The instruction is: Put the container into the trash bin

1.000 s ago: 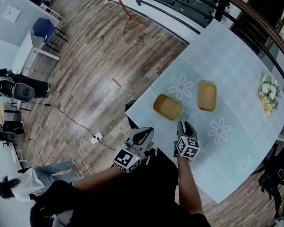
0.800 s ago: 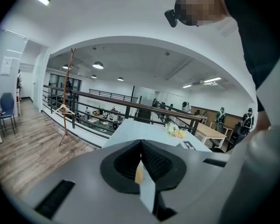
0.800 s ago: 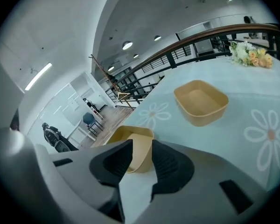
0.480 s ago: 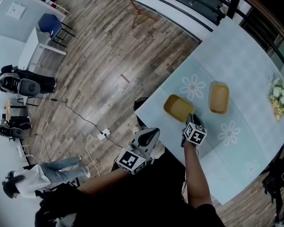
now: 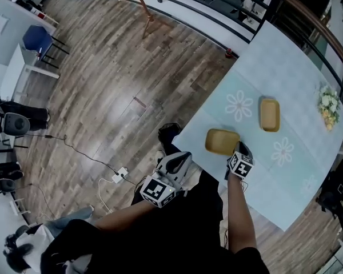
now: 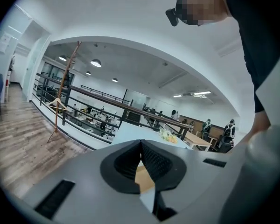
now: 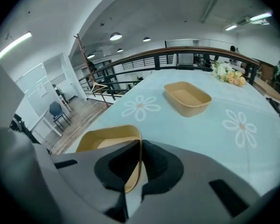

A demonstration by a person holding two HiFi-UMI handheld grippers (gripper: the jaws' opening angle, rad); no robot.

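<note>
Two tan paper containers lie on the pale blue flowered table (image 5: 286, 61). The near container (image 5: 220, 141) (image 7: 105, 141) sits close to the table's left edge. My right gripper (image 5: 242, 149) (image 7: 140, 148) is at its near rim, jaws shut on the rim wall. The far container (image 5: 269, 114) (image 7: 187, 97) rests untouched further in. My left gripper (image 5: 179, 158) (image 6: 141, 148) hangs off the table over the wood floor, shut with nothing in it. No trash bin shows in any view.
A bunch of flowers (image 5: 328, 108) (image 7: 227, 73) lies at the table's far right. A railing (image 5: 308, 21) runs behind the table. A power strip with cable (image 5: 119, 176) lies on the floor at left, and a blue chair (image 5: 36, 39) stands far left.
My right gripper has moved forward over the table to the near container and now grips its rim. The left gripper has stayed beside the table edge.
</note>
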